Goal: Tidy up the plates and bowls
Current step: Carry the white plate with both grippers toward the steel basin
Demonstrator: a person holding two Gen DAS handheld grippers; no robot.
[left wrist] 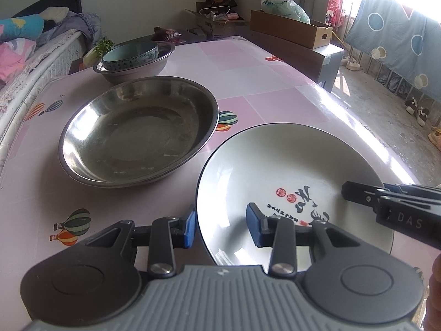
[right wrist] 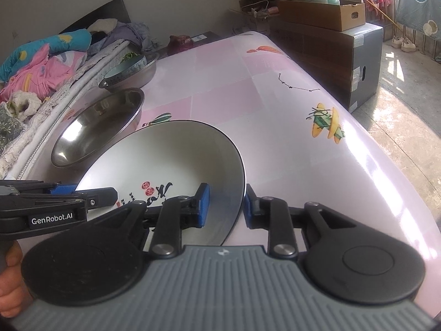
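GenRobot.AI gripper, calligraphy plate

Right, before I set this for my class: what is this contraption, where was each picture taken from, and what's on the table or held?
No robot: a person holds a two-finger tool in each hand, each carrying a camera that looks along its fingers. One picture comes from the left tool, the other from the right tool. On the pink table lie a white plate, a wide steel dish and, behind it, a blue bowl inside a steel basin. Each tool straddles the white plate's rim, one finger inside, one outside, at opposite edges. The left looks loose; the right's grip is unclear.
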